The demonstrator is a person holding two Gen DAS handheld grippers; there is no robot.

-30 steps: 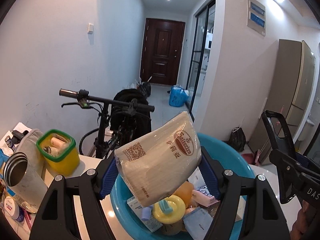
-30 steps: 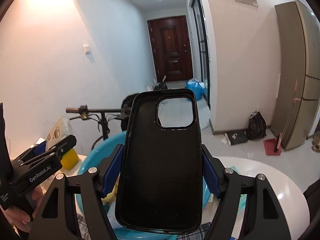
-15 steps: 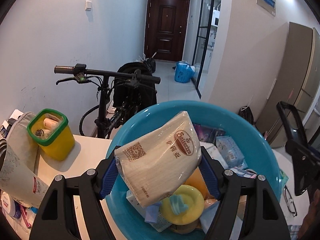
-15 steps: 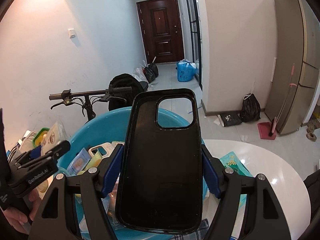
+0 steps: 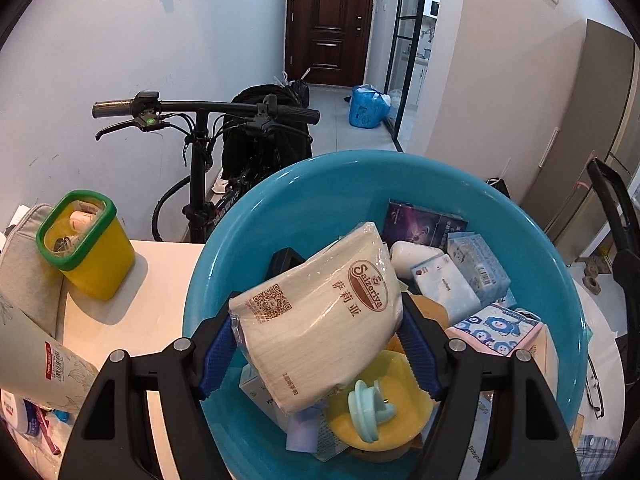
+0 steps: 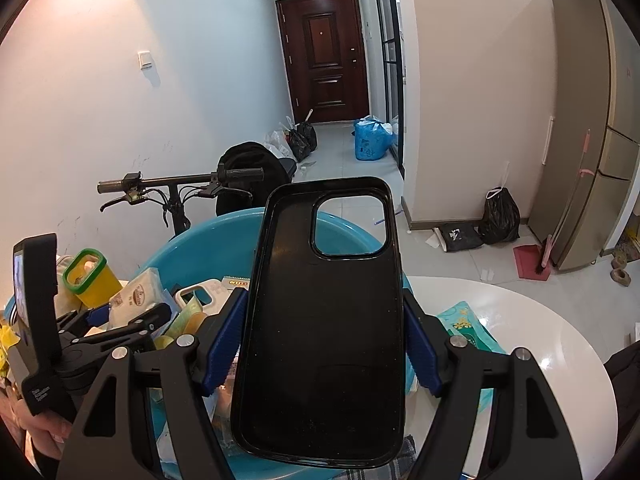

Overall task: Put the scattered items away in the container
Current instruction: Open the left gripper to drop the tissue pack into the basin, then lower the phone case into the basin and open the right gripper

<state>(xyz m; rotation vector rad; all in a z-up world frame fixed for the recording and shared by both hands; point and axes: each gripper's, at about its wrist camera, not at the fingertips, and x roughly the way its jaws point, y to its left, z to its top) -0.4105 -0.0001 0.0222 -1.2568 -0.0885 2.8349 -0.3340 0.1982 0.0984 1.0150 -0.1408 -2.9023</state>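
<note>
My left gripper is shut on a cream wet-wipes pack and holds it over the blue basin. The basin holds several items: tissue packs, a purple box and a yellow lidded jar. My right gripper is shut on a black phone case, held upright above the near rim of the basin. The left gripper also shows at the left of the right wrist view, with the pack in it.
A yellow pot with a green rim stands on the white table left of the basin. A paper cup and a grey pouch lie at the far left. A teal packet lies right of the basin. A bicycle stands behind the table.
Both grippers have tilted and come down toward the basin, so its inside now fills more of both views. The pack and the phone case stay gripped.
</note>
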